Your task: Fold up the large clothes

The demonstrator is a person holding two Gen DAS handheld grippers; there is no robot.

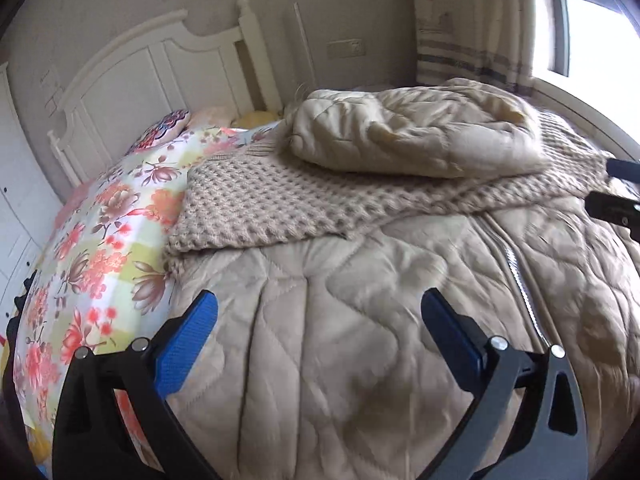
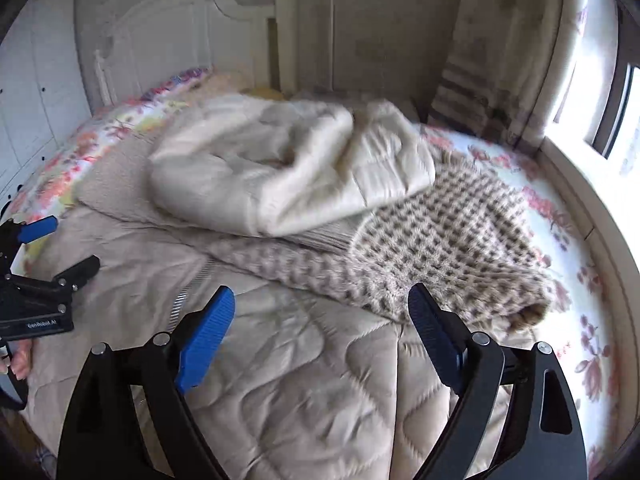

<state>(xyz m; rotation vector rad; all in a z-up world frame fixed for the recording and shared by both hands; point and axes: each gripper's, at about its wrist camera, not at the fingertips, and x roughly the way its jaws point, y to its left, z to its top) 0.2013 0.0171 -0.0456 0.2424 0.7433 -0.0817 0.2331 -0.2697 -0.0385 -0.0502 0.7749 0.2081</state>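
A large beige quilted coat (image 1: 360, 340) lies spread on the bed, its zipper (image 1: 524, 292) running down the right side. My left gripper (image 1: 320, 308) hovers open just above the coat, with nothing between its blue pads. My right gripper (image 2: 320, 304) is open too, over the coat (image 2: 280, 380) near a brown knitted sweater (image 2: 448, 248). That sweater (image 1: 272, 200) lies beyond the coat. A bundled cream quilted garment (image 1: 416, 132) rests on top of it. The left gripper (image 2: 68, 244) also shows at the left edge of the right wrist view, with fingers of a hand below it.
A floral bedsheet (image 1: 100, 216) covers the bed, with a patterned pillow (image 1: 164, 128) by the white headboard (image 1: 152, 68). White cupboards (image 2: 36, 80) stand on the left. A curtain (image 1: 472, 24) and a bright window (image 1: 592, 36) are on the right.
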